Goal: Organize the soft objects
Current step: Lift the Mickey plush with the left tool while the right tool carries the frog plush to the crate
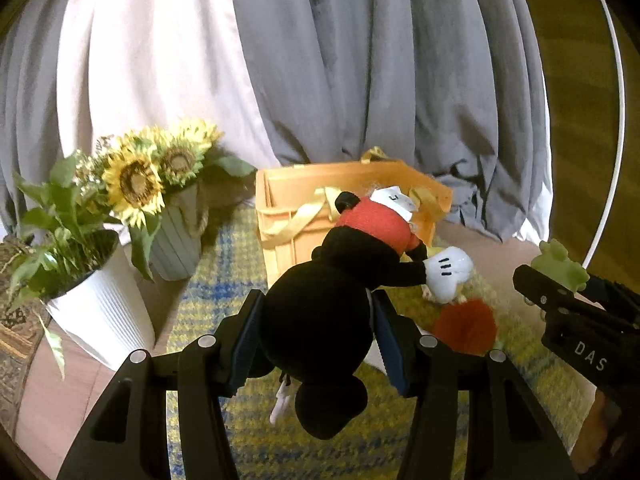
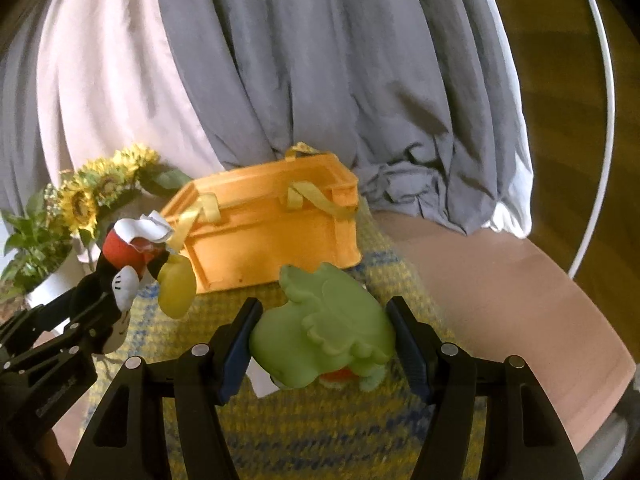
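Left hand-held gripper (image 1: 316, 336): blue-padded fingers (image 1: 248, 340) clamped on the head of a black mouse plush toy with red shorts, white gloves and yellow shoes (image 1: 320, 320); toy held head-down, off the mat, its legs pointing toward the bin. Right hand-held gripper (image 2: 324, 344): fingers (image 2: 408, 344) closed against both sides of a light green soft plush toy with frilled edges (image 2: 324, 328), a patch of red showing beneath it; toy lifted above the mat. An orange-red fluffy pompom-like soft object (image 1: 466, 322) lies on the mat just right of the mouse plush. Under both: a yellow and blue woven checked mat (image 2: 320, 440) spread on the pinkish-brown worktop (image 2: 500, 300). Behind the toys, on the mat, stands an orange plastic storage bin with yellow ribbon handles (image 2: 272, 236), open top. Left of the bin: artificial sunflowers in a ribbed grey vase (image 1: 176, 240) and a leafy green plant in a white ribbed pot (image 1: 100, 304). Grey and white curtains (image 2: 280, 80) hang behind.
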A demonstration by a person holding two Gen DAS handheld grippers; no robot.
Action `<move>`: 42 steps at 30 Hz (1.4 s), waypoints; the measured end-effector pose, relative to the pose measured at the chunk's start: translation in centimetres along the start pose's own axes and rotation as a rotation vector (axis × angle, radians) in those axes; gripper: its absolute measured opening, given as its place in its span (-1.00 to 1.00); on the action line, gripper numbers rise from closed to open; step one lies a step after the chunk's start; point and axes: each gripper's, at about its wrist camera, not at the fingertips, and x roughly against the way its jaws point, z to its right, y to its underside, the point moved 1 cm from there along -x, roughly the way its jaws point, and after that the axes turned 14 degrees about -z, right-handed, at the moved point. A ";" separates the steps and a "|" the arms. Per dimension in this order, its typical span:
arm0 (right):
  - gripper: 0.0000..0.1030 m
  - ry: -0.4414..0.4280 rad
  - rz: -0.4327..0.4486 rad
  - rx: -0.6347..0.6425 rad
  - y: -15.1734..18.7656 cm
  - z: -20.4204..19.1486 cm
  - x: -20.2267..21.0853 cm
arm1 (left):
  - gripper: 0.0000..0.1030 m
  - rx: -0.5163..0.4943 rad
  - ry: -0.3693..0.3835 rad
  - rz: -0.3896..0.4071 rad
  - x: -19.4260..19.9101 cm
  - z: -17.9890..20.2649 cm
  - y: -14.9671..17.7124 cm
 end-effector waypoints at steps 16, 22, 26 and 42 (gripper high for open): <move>0.26 -0.113 0.125 0.050 -4.9 0.5 0.8 | 0.03 -0.004 -0.092 0.133 2.0 0.7 -3.5; 0.26 -0.132 0.172 0.040 -6.7 0.4 0.8 | 0.03 -0.026 -0.107 0.185 2.1 0.6 -5.3; 0.26 -0.138 0.202 0.035 -7.8 0.1 0.7 | 0.03 -0.039 -0.112 0.217 2.0 0.5 -6.4; 0.26 -0.139 0.275 0.028 -12.2 -0.2 -1.3 | 0.03 -0.122 -0.123 0.312 -0.3 0.9 -11.4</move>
